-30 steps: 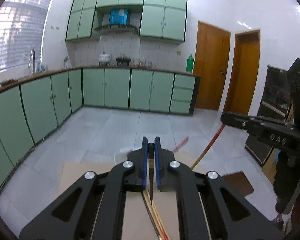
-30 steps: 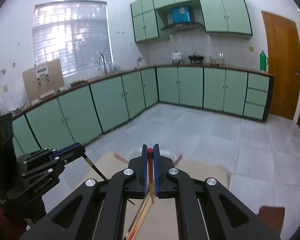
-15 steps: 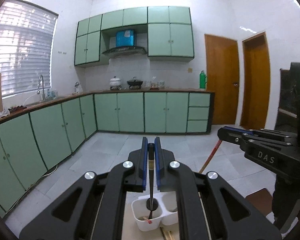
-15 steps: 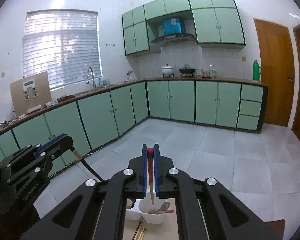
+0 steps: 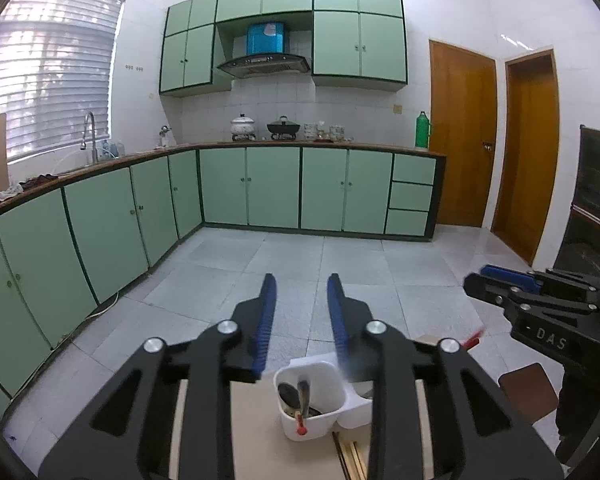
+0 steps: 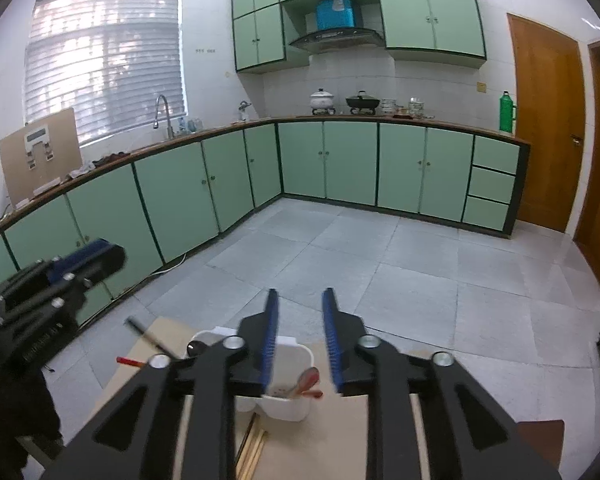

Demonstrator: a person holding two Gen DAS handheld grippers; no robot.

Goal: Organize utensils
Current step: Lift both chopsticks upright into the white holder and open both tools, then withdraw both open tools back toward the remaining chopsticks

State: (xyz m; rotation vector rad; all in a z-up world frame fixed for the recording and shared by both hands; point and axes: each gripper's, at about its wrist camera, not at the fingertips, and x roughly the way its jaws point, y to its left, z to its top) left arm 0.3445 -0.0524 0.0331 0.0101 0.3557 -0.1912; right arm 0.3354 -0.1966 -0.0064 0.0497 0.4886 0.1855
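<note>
We hold both claws over the near edge of a tan table (image 5: pixel 260 432), pointing out across a kitchen with green cabinets (image 5: pixel 324 188). Our left claw (image 5: pixel 300 316) is opening, its blue pads apart with nothing between them; below it sits a white holder (image 5: pixel 312 424) of two cups side by side. In the left wrist view the nearer cup holds a spoon (image 5: pixel 288 394), a dark handle and a stick with a red tip (image 5: pixel 300 430) leaning over the front rim. Our right claw (image 6: pixel 300 336) is opening too, and its pads are likewise bare. In the right wrist view the holder (image 6: pixel 288 408) lies just under that claw, and the cup nearest the claw holds a blurred reddish spoon (image 6: pixel 306 380) and a red-tipped stick resting across its rim. A dark-tipped chopstick (image 6: pixel 148 334) appears blurred in that view, left of the holder, slanting toward the far cup; we cannot tell whether it touches anything. A red-tipped piece (image 6: pixel 128 360) lies just below it. A small bundle of wooden chopsticks (image 6: pixel 252 448) lies flat on the table in front of the holder, close to it. Each claw shows at the edge of the other's view, left (image 6: pixel 80 264) and right (image 5: pixel 500 280).
</note>
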